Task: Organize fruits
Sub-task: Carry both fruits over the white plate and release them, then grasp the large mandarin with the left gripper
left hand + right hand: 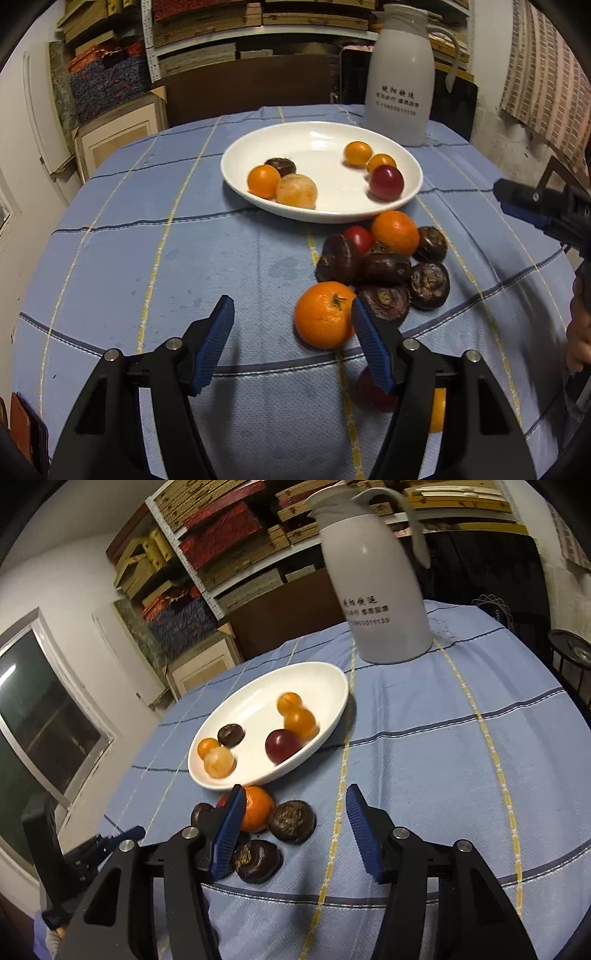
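A white plate (229, 173) (341, 690) on the blue checked cloth holds small orange fruits, a red one (386, 182) (282, 744), a pale one and a dark water chestnut. In front of it lies a pile of dark chestnuts (384, 267) (291, 821) with an orange (395, 232) (258, 808) and a red tomato (358, 238). A mandarin (323, 315) rests just inside the right finger of my left gripper (291, 300) (125, 836), which is open and not pressing on it. My right gripper (295, 788) (504, 201) hangs open over the pile's right side, nothing gripped.
A tall white thermos jug (399, 85) (384, 602) stands behind the plate at the far right. A red fruit (369, 395) lies partly hidden under my left gripper's right finger. Shelves of stacked boards fill the background. A hand (578, 332) shows at the right edge.
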`<control>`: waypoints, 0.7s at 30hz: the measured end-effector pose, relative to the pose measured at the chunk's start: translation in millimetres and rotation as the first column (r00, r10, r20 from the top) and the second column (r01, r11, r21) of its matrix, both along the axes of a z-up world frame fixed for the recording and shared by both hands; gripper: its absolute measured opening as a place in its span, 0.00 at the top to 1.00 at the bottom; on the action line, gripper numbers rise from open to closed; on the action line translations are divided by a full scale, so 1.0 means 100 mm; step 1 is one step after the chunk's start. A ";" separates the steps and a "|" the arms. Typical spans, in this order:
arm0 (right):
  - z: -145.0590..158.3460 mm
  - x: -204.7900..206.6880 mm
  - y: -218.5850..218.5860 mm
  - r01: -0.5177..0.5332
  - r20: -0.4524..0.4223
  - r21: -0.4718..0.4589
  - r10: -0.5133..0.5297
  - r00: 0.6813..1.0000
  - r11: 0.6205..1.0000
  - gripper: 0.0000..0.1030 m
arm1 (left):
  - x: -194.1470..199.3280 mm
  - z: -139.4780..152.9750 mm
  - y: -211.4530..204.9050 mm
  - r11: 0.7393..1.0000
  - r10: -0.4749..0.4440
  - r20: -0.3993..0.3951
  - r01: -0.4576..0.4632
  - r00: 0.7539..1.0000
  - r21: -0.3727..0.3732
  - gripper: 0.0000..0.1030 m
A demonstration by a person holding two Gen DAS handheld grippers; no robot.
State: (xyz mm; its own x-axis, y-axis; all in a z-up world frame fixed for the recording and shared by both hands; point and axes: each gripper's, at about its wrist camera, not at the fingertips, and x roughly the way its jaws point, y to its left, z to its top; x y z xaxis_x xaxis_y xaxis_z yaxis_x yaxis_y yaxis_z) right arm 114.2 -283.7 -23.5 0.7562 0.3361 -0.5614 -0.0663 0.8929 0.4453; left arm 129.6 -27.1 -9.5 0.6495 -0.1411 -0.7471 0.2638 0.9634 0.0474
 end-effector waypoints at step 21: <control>-0.06 0.02 0.22 -0.051 -0.029 -0.075 0.049 0.998 0.996 0.42 | 0.11 -0.19 -0.24 0.996 -0.029 -0.013 0.030 0.999 0.079 0.37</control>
State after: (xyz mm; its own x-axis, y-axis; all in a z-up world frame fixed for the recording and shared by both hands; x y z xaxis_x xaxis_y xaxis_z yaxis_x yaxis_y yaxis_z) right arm 116.7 -261.3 -29.1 0.7237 0.3285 -0.6069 -0.1003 0.9202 0.3784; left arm 140.2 -50.7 -28.8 0.6370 -0.0999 -0.7644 0.2930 0.9485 0.1202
